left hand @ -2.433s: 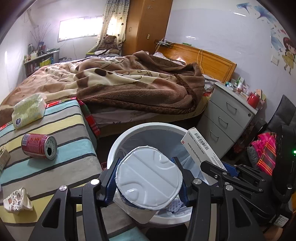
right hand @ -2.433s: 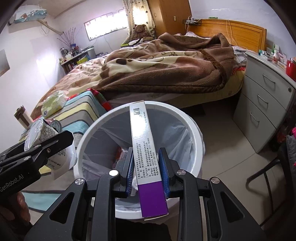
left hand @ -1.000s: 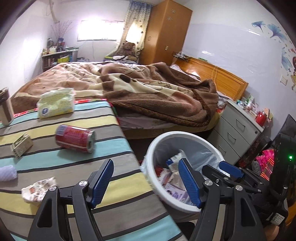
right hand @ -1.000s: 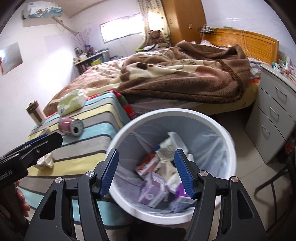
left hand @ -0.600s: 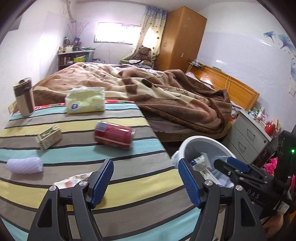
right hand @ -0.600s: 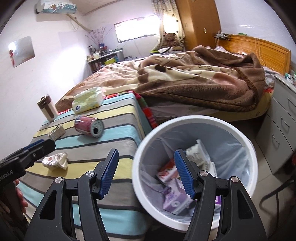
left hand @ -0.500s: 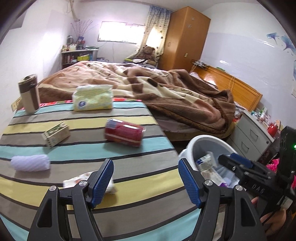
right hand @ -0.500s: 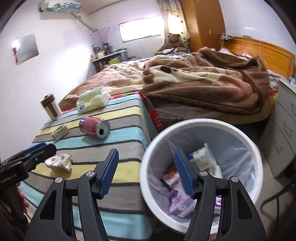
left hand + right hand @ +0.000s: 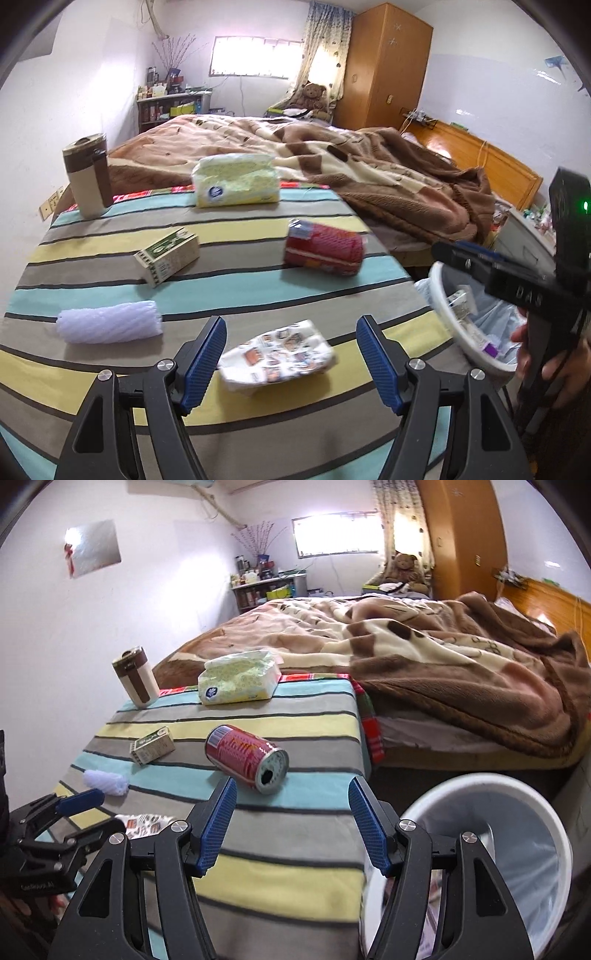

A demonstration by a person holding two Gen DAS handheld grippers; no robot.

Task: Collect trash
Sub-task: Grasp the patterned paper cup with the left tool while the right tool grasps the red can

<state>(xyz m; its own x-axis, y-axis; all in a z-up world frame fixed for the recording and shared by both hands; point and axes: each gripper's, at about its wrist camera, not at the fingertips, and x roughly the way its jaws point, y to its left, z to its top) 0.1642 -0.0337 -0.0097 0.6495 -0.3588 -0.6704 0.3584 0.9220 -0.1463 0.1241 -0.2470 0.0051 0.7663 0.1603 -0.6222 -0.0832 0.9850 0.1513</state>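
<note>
On the striped table [image 9: 110,266] lie a crumpled printed wrapper [image 9: 277,356], a red can [image 9: 323,249] on its side, a small green-and-tan box [image 9: 168,256] and a white foam roll [image 9: 109,322]. My left gripper [image 9: 288,360] is open, its jaws on either side of the wrapper just above it. My right gripper [image 9: 291,821] is open and empty, just in front of the red can [image 9: 245,758]. The white trash bin [image 9: 491,849] stands right of the table, with trash inside in the left wrist view [image 9: 465,325].
A tissue pack [image 9: 234,179] and a brown-and-cream tumbler [image 9: 88,175] stand at the table's far edge. A bed with a brown blanket [image 9: 443,657] lies beyond. A grey drawer unit [image 9: 524,236] is at the right.
Both grippers let go of the cup and the box over the bin, opened, and swung left to the table. The left gripper now straddles the wrapper; the right faces the can.
</note>
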